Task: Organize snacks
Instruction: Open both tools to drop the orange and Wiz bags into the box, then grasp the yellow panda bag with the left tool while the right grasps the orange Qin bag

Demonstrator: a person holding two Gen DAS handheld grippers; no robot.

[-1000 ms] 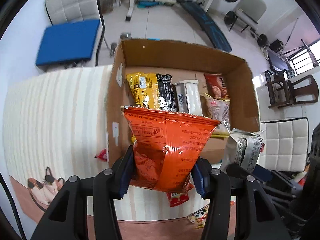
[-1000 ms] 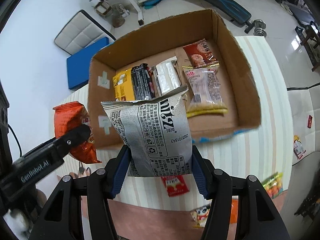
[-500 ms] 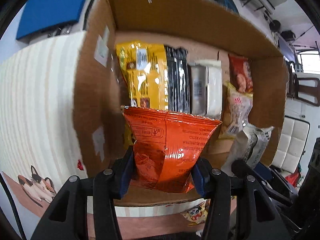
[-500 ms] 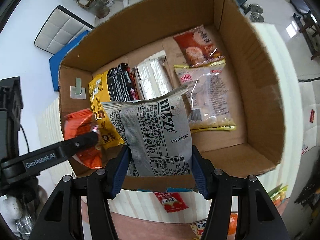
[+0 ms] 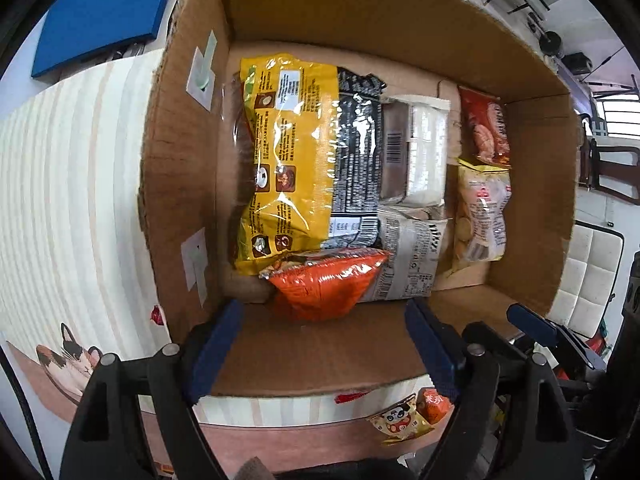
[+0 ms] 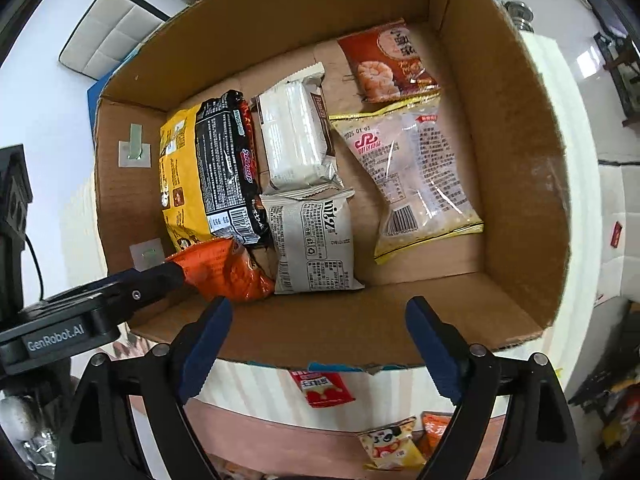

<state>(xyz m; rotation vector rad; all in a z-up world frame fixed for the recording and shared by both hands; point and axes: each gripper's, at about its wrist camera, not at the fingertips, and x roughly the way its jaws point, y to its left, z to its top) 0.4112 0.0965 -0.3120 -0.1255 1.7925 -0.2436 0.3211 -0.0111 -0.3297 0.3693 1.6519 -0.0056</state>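
Observation:
An open cardboard box (image 5: pixel 320 4) (image 6: pixel 500 120) stands on the table below both grippers. The orange snack bag (image 5: pixel 324 284) (image 6: pixel 224 272) lies loose in its near left corner. Beside it, the grey snack bag (image 5: pixel 412 256) (image 6: pixel 316 240) lies flat on the box floor. My left gripper (image 5: pixel 322 312) hovers over the near wall with its jaws opening and nothing pressed between the pads. My right gripper (image 6: pixel 319 306) also hangs above the near wall, jaws opening, and the grey bag lies free beyond its fingertips.
The box also holds a yellow-and-black noodle pack (image 5: pixel 292 160), a white pack (image 6: pixel 296 136), a red pack (image 6: pixel 392 60) and a clear biscuit bag (image 6: pixel 416 168). Small packets (image 6: pixel 324 388) lie on the striped tablecloth (image 5: pixel 80 160) in front. A white chair (image 5: pixel 588 272) stands right.
Both grippers sank toward the box and opened. The orange bag and the grey bag, held a moment ago, now lie inside the box.

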